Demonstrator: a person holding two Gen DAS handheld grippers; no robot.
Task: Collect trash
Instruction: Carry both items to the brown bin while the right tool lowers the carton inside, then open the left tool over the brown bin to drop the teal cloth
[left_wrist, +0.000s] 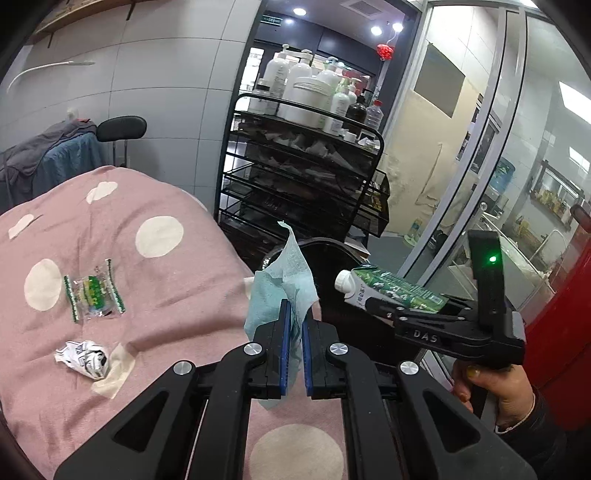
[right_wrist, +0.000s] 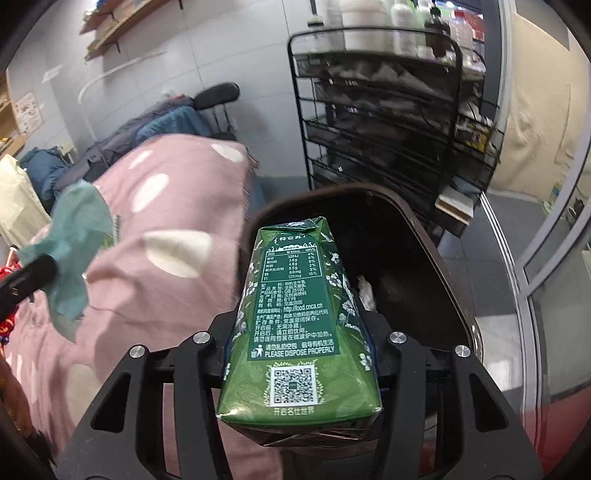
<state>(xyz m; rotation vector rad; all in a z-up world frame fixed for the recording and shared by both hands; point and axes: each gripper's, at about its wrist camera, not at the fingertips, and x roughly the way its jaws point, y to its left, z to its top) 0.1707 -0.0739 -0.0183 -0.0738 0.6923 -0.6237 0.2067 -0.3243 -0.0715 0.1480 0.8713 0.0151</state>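
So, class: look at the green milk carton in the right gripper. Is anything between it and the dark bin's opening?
Nothing visible. The green milk carton, clamped in the right gripper, points straight at the dark bin, whose mouth is open. The crumpled blue tissue in the left gripper is off to the side.

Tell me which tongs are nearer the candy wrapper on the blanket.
Left. The left tongs, shut on a blue tissue, sit just right of the candy wrapper at the pink blanket's edge. The right tongs hold a green milk carton farther off, over the black bin.
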